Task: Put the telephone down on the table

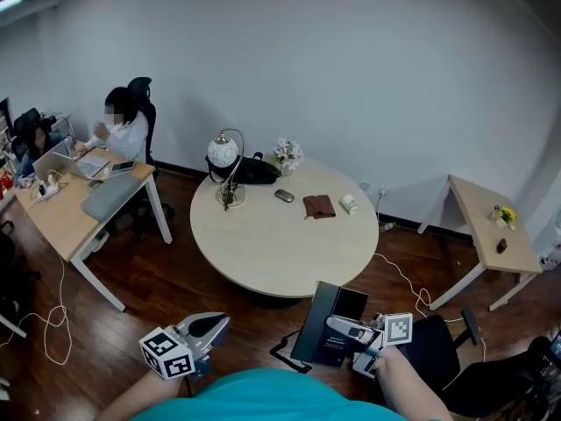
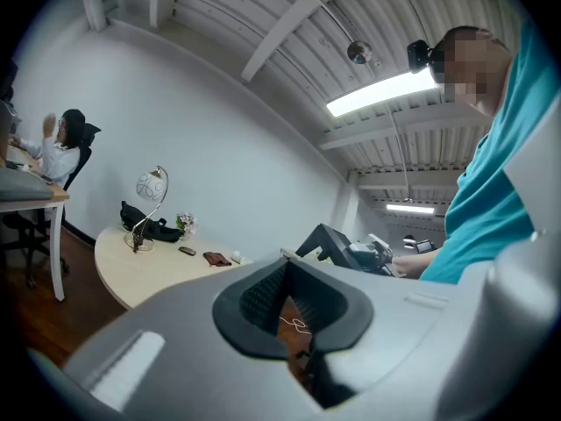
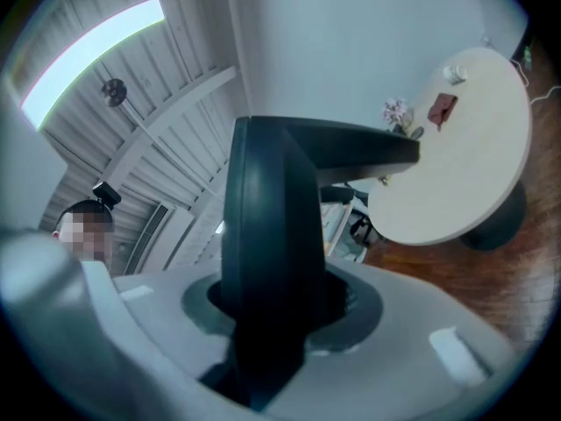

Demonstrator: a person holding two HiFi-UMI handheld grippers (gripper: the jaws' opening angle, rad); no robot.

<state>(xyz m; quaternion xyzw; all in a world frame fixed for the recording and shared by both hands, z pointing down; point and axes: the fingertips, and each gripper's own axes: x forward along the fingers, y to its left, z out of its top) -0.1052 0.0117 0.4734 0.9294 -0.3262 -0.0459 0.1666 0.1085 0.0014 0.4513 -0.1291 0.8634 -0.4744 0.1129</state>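
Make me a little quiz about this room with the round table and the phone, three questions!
1. True or false: the telephone already rests on the round table.
2. Fill in: the ___ gripper holds the telephone.
3. What lies nearest the brown pouch? A. white cup B. laptop C. lamp

Key: 1 false, it is off the table, clamped in the right gripper. 2 right. 3 A, the white cup.
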